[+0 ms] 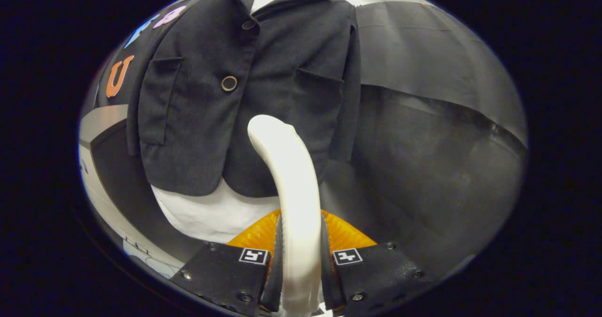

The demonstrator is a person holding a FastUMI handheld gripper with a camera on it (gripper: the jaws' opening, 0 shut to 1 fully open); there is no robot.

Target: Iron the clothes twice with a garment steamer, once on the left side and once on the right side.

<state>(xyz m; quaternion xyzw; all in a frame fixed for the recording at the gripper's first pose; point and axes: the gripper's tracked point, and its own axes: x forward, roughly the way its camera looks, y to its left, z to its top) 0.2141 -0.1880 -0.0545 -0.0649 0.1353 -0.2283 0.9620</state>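
Claw (301, 260) was clamped on the steamer (291, 185), both fingers (277, 260) pressing its white handle. Steamer curved up ahead of them, its tip over the lower front of the jacket (244, 96). Dark jacket hung on the wall over a white shirt (211, 213), buttons (229, 83) fastened.

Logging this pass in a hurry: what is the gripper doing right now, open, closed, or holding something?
Gripper: closed on the white steamer handle, both fingers pressing its sides, with the dark jacket beyond them.
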